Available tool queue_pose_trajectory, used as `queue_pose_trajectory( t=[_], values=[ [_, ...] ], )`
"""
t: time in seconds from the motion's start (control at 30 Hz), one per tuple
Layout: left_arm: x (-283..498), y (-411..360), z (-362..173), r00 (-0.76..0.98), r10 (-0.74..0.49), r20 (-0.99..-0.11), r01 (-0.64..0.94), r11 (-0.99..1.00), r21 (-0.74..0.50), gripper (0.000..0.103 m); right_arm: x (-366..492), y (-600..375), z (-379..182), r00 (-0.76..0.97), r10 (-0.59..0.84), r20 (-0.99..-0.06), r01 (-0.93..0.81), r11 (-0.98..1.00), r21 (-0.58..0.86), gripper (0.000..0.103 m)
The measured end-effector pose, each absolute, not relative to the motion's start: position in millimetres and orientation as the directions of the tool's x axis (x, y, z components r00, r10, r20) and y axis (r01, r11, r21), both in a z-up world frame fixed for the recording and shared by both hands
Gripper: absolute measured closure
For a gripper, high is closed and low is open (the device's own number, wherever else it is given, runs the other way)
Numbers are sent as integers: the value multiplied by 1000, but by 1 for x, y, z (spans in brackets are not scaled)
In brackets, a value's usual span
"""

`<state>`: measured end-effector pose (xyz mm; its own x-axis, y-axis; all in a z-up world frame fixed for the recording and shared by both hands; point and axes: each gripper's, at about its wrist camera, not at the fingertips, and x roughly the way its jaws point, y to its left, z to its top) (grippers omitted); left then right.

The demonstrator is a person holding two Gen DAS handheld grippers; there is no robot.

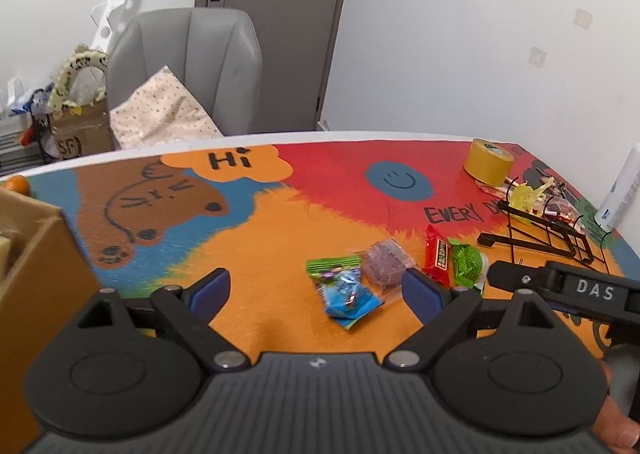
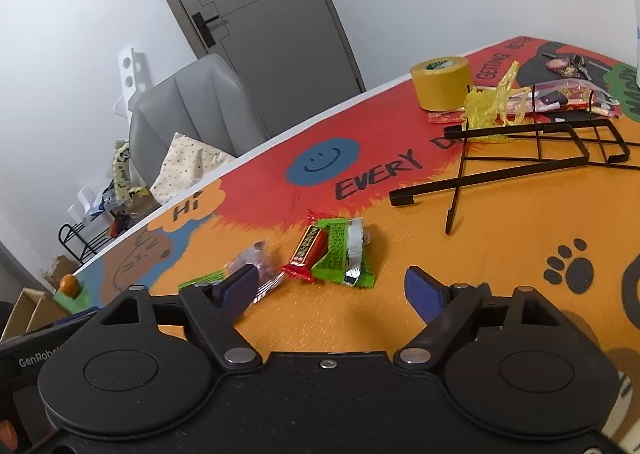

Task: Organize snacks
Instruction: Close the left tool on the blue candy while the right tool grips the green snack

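Red snack bar lengthwise toward tape roll, flat.

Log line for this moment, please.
left gripper: open, over blue snack | right gripper: open, nothing held, near green snack | snacks loose on mat

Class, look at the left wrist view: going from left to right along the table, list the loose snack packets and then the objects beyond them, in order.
Blue packet → purple clear-wrapped snack → red packet → green packet → black wire rack. The yellow tape roll sits farther back, so it is left out.
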<state>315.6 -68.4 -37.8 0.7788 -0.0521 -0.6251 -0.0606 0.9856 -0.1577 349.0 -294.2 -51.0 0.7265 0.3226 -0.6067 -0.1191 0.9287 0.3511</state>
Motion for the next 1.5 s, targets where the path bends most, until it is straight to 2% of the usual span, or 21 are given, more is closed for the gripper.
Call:
queue_pose_trajectory(
  t=[0.23, 0.43, 0.53, 0.6, 0.67, 0.7, 0.73, 0.97, 1.03, 1.1, 1.17, 1.3, 1.4, 1.5],
  values=[
    [341, -73, -57, 765, -44, -643, -81, 983, -164, 12, 366, -289, -68, 718, 311, -623, -122, 937, 326, 24],
    [353, -73, -73, 748, -57, -662, -85, 980, -181, 16, 365, -278, -73, 711, 293, -640, -139, 950, 280, 26],
    [359, -71, -81, 734, -80, -675, -91, 972, -215, 27, 369, -273, -79, 699, 266, -664, -128, 960, 250, 26],
    [360, -74, -83, 740, -70, -669, -74, 980, -184, 35, 369, -268, -79, 707, 239, -666, -127, 969, 213, 27],
    [358, -73, -82, 742, -61, -668, -83, 980, -181, 48, 371, -269, -77, 709, 214, -672, -105, 974, 200, 27],
    [358, -71, -81, 739, -69, -670, -84, 978, -193, 62, 372, -272, -75, 710, 206, -673, -92, 975, 201, 27],
    [359, -70, -81, 734, -83, -674, -80, 975, -207, 70, 373, -275, -72, 714, 199, -671, -79, 975, 206, 27],
    [354, -67, -67, 748, -126, -652, -59, 965, -254, 75, 385, -268, -63, 727, 163, -667, -73, 984, 161, 27],
    [352, -67, -60, 761, -128, -636, -52, 965, -255, 75, 392, -264, -68, 716, 147, -683, -66, 987, 144, 32],
    [348, -66, -53, 774, -128, -620, -43, 967, -253, 75, 397, -262, -76, 693, 146, -706, -67, 988, 139, 57],
    [343, -65, -44, 786, -129, -605, -39, 966, -257, 75, 395, -258, -78, 703, 110, -702, -65, 994, 90, 68],
    [329, -60, -38, 791, -133, -597, -42, 962, -270, 75, 381, -263, -70, 696, 172, -697, -87, 984, 157, 75],
    [317, -56, -36, 780, -137, -611, -40, 963, -267, 75, 367, -266, -60, 714, 176, -677, -79, 982, 171, 76],
    [300, -49, -24, 799, -121, -588, -51, 962, -268, 75, 352, -267, -50, 725, 203, -658, -83, 974, 210, 76]
  ],
)
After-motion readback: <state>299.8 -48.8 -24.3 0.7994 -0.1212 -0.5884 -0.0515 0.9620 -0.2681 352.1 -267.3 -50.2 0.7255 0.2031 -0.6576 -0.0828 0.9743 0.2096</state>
